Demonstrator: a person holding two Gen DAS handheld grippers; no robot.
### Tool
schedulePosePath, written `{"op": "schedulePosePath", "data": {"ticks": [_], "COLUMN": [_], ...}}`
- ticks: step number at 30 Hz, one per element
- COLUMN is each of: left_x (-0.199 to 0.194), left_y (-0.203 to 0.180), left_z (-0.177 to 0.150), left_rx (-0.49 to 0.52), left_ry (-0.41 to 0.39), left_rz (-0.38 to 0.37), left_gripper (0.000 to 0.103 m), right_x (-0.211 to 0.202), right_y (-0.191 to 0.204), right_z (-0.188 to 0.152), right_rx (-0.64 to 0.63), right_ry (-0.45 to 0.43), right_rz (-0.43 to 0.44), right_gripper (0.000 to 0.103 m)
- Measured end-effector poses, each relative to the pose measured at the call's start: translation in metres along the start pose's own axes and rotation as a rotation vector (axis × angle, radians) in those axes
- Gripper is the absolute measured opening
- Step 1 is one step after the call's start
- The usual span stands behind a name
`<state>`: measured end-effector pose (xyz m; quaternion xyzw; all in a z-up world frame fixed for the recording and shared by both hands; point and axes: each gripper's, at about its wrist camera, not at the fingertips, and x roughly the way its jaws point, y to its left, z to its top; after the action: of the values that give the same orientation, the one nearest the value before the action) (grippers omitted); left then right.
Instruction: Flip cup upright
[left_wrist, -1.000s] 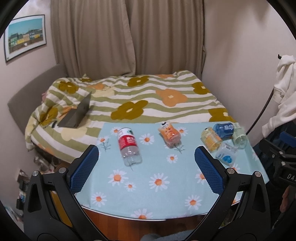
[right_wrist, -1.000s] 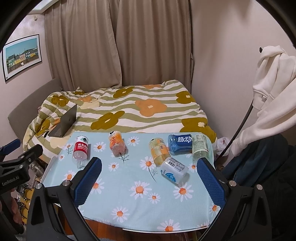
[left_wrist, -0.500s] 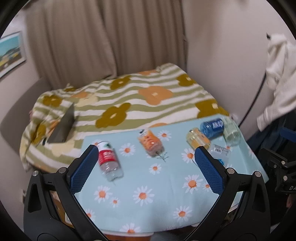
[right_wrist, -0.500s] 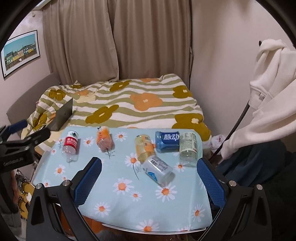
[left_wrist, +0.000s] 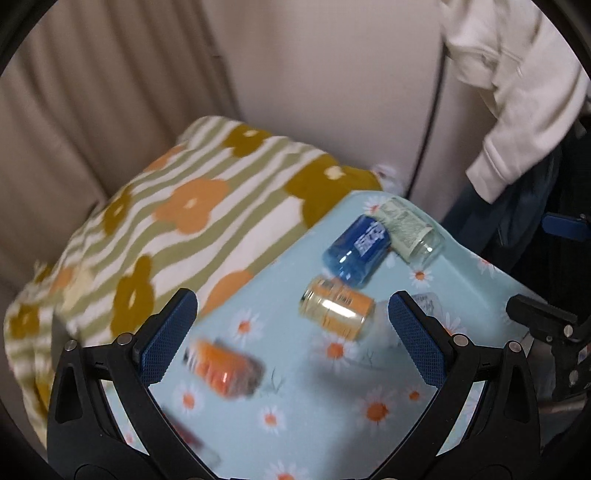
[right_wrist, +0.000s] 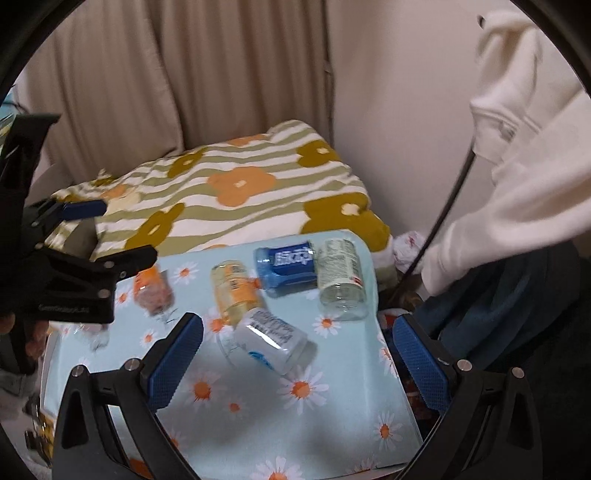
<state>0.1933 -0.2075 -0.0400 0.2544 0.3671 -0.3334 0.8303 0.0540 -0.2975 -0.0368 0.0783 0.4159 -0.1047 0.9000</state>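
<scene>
Both claws hang released and empty over the desk (right_wrist: 280, 435). Beyond the right claw (right_wrist: 295, 354) lie toppled containers: a white barcode-labelled cup (right_wrist: 271, 341) nearest, then a blue bottle (right_wrist: 286, 264) with white Chinese lettering. The left claw (left_wrist: 291, 336) faces a yellow bottle (left_wrist: 334, 312).

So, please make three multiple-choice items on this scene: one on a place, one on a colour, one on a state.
1. What lies directly beside the blue bottle, on the side toward the table's right edge?
A. a clear bottle with a pale green label
B. a laptop
C. a standing mug

2. What colour is the tablecloth?
A. red check
B. light blue with daisies
C. plain black

3. How are the right gripper and the left gripper?
A. both shut on a bottle
B. one open, one shut
C. both open and empty

Answers: 1 A, the clear bottle with a pale green label touches the blue one; 2 B, daisies cover it; 3 C, the blue pads stand wide apart, holding nothing.
</scene>
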Motion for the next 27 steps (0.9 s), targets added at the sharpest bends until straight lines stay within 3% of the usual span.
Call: {"op": "schedulePosePath", "data": {"ticks": [4,13,20,23,27], "left_x": [0.042,0.132,0.186,0.197,0.209], "left_y": [-0.013,-0.040,-0.062,-0.065,-0.068], "left_z": [0.024,0.045,0.042,0.038,0.033], "left_rx": [0.130,0.326,0.432,0.468,0.490], "left_ry": [0.036,0.165,0.270,0.298,0.334], "left_rz": [-0.088,-0.280,-0.356,-0.355,-0.363], "left_gripper": [0.103,0.103,0.103,0.103,0.093], "right_x": [0.011,0.036,0.058,0.064,0.071], "right_y": [-0.011,-0.038,-0.045,-0.046,-0.051], "right_z": [0.001,-0.008,-0.020,-0.025,-0.029], "right_rx": [0.069,0.224,0.281,0.297,0.324], "right_ry": [0.021,0.089,0.141,0.150,0.150], "right_rz": [-0.044,-0.137,-0.188,-0.197,-0.197], "right_gripper": [0.103,0.103,0.103,0.103,0.103]}}
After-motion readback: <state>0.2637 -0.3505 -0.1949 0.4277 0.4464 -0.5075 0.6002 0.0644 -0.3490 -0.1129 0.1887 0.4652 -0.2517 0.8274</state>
